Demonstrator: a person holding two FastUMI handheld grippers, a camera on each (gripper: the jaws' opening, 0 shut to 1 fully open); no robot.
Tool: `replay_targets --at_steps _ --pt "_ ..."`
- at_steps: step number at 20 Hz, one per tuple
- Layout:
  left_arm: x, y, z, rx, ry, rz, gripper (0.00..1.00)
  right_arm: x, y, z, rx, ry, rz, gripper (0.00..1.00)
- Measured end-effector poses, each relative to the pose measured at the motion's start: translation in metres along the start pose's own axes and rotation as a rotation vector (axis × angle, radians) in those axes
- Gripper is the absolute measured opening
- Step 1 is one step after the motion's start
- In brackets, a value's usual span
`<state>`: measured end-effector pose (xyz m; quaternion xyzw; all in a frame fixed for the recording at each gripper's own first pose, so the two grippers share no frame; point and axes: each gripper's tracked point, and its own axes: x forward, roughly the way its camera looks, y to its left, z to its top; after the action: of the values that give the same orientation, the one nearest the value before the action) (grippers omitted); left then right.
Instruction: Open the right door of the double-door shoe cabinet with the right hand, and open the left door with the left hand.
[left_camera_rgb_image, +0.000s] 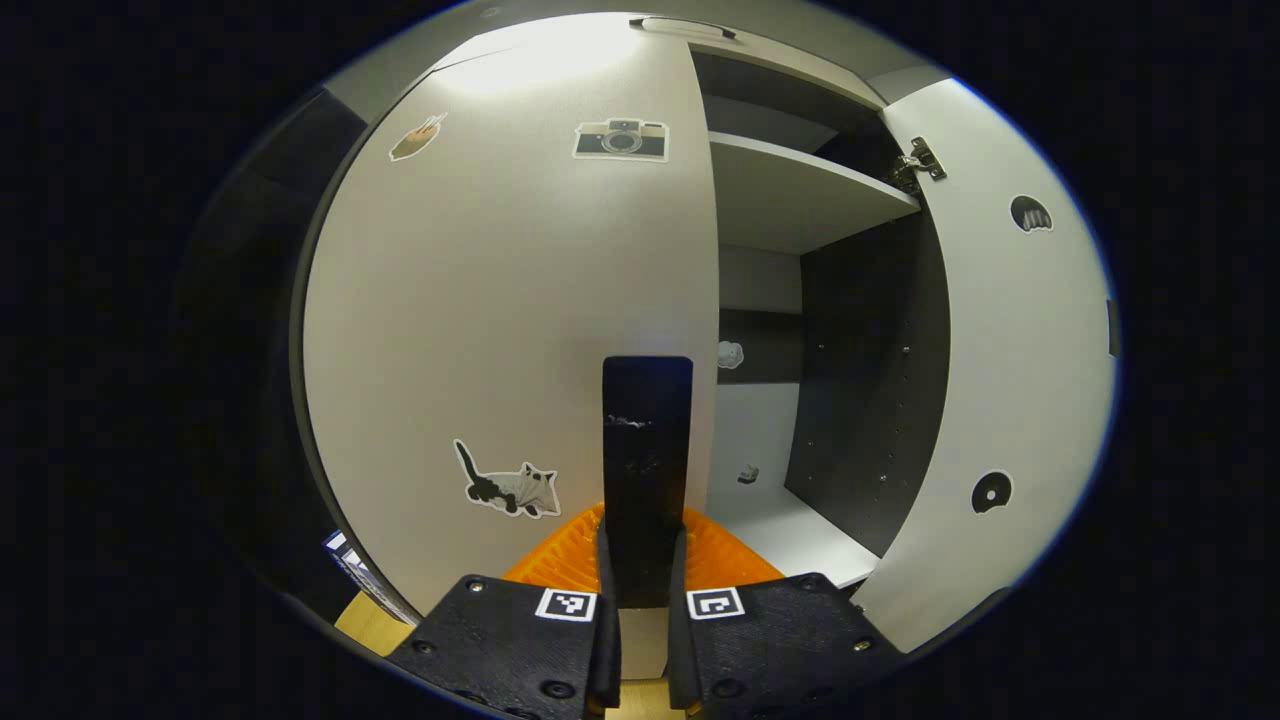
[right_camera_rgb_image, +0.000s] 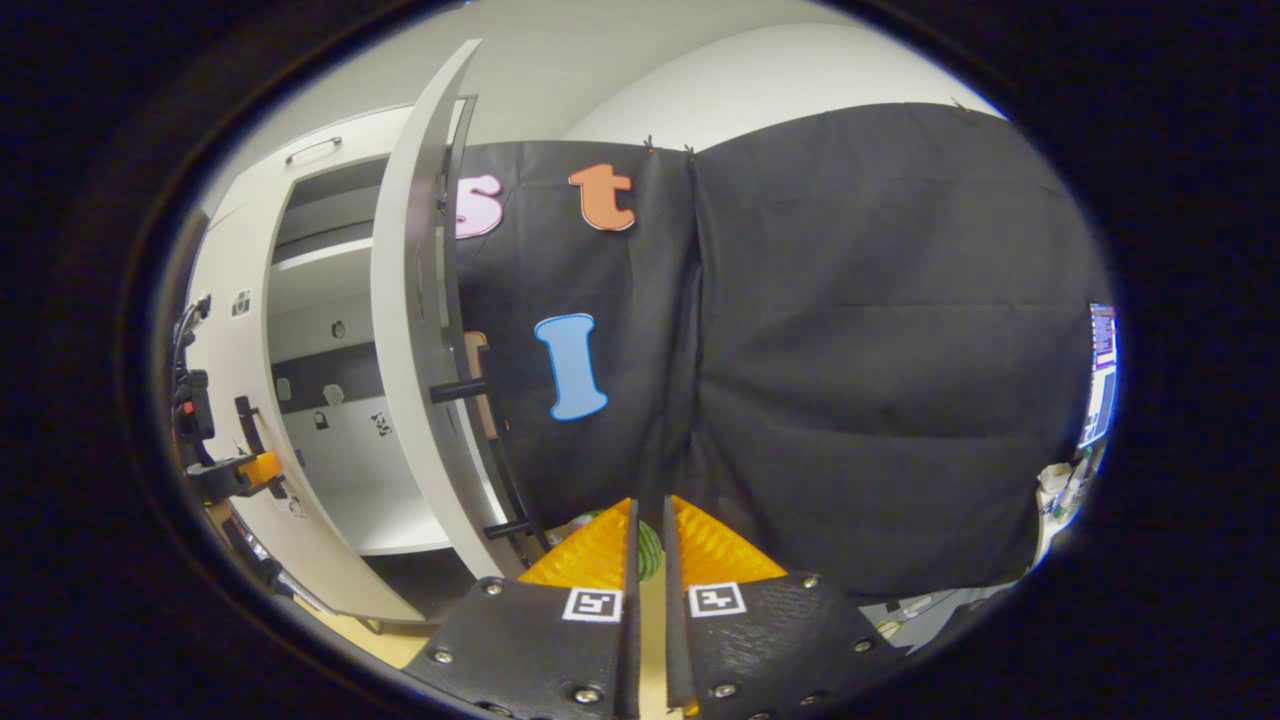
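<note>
Two fingers of my left gripper (left_camera_rgb_image: 646, 560) pinch the dark handle (left_camera_rgb_image: 647, 470) of the left door (left_camera_rgb_image: 510, 300) in the left gripper view. That door looks closed, with a cat sticker (left_camera_rgb_image: 510, 487) on it. Beside it, the right door (left_camera_rgb_image: 1010, 380) stands open and I see a shelf (left_camera_rgb_image: 800, 190).

In the right gripper view, my right gripper (right_camera_rgb_image: 648, 540) is pressed together, holding nothing, near the open right door (right_camera_rgb_image: 420, 330), facing the black cloth (right_camera_rgb_image: 860, 350)
</note>
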<state>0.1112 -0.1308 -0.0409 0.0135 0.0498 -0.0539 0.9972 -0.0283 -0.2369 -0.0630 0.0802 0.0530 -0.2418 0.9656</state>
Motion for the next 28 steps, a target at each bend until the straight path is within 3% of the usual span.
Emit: replay_targets --at_steps 12,28 --pt "-0.018 0.006 -0.004 -0.014 0.034 -0.01 0.19 0.014 0.006 0.005 -0.02 -0.007 0.045 0.1" --pt "-0.055 0.016 -0.009 -0.03 0.04 -0.045 0.19 -0.007 0.04 0.032 -0.093 -0.07 0.123 0.1"
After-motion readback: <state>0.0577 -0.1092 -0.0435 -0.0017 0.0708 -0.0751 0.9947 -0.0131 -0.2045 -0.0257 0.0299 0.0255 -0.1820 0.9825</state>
